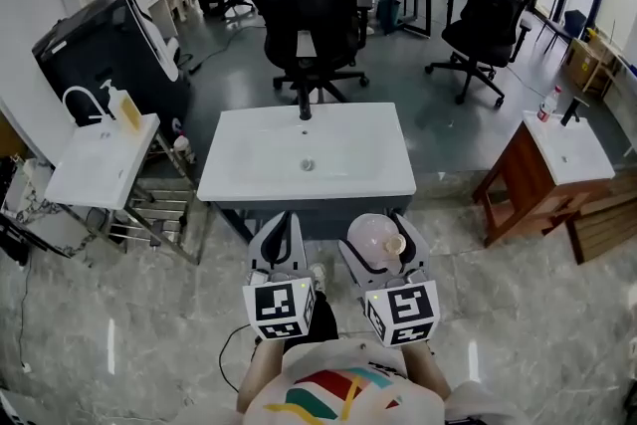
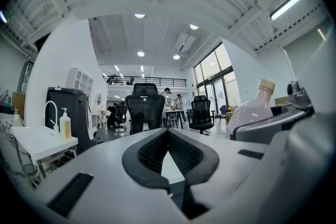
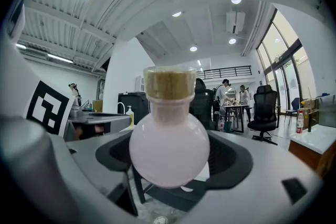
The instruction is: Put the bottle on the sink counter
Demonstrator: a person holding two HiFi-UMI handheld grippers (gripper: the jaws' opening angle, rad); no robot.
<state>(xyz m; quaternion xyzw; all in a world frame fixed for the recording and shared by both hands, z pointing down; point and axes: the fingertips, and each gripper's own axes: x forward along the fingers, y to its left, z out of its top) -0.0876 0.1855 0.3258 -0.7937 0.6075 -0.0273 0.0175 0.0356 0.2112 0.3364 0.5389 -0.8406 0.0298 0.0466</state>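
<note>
A round pale pink bottle (image 1: 372, 239) with a tan cork-like cap is held upright in my right gripper (image 1: 383, 236), which is shut on its belly. In the right gripper view the bottle (image 3: 169, 149) fills the middle between the dark pads (image 3: 233, 157). The white sink counter (image 1: 249, 154) with a black faucet (image 1: 305, 106) stands just ahead of both grippers. My left gripper (image 1: 287, 222) hovers beside the right one, before the counter's near edge, shut with nothing in it; its tips meet in its own view (image 2: 168, 132). The bottle (image 2: 252, 110) shows there at right.
A second white sink (image 1: 95, 164) with a soap dispenser (image 1: 129, 109) stands at the left over a metal rack (image 1: 164, 204). A wooden-based sink (image 1: 562, 154) is at the right. Black office chairs (image 1: 304, 5) and a dark cabinet (image 1: 109, 50) stand beyond the counter.
</note>
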